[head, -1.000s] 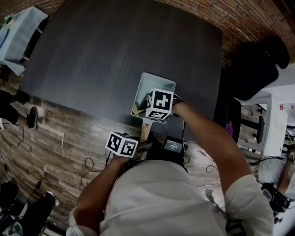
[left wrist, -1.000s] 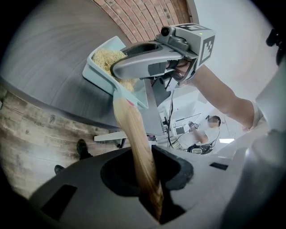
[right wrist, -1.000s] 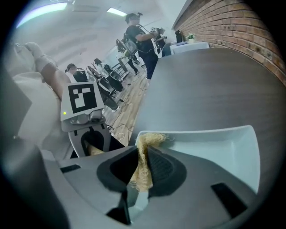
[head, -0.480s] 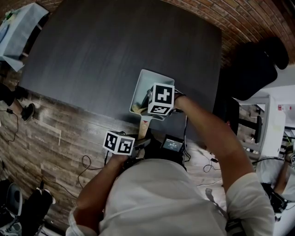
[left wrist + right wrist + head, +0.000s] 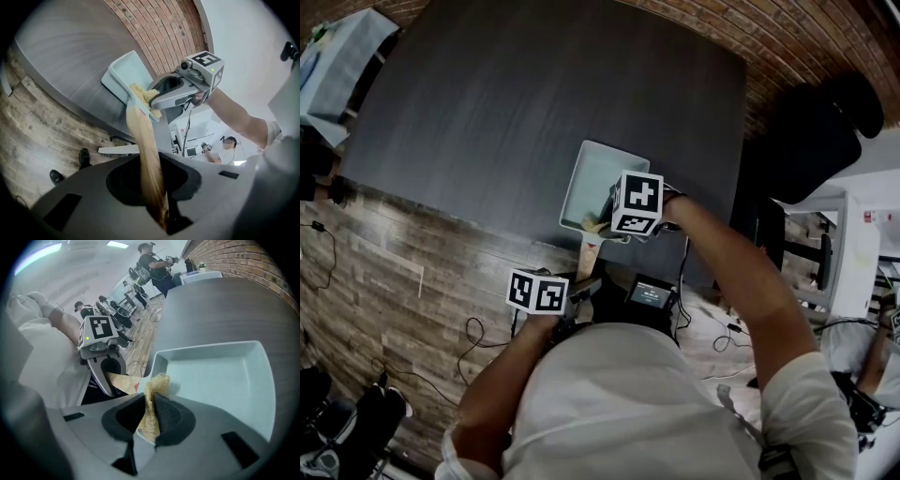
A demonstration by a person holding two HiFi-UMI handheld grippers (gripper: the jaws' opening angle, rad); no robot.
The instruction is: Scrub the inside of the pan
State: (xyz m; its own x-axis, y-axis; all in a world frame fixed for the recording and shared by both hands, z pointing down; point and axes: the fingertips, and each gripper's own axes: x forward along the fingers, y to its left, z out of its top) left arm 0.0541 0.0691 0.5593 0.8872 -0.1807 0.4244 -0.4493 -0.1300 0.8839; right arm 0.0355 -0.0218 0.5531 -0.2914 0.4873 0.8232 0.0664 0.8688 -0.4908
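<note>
Closest to the person, the left gripper [image 5: 157, 197] is clamped on the end of the pan's wooden handle [image 5: 143, 136], and its jaws have just been squeezing in tighter on it. The handle runs straight away from that gripper to the pan [image 5: 220, 376], which sits on the dark table [image 5: 534, 94] near its edge. Next comes the right gripper [image 5: 149, 413]. Its jaws are pinched on a yellow scrubber [image 5: 158, 380], which is at the pan's near corner, just beside where the handle joins. Almost all of the pan's bare floor lies farther out from there. So I think the scrubbing has to push forward, toward the far wall, while the left gripper keeps the pan from sliding.
</note>
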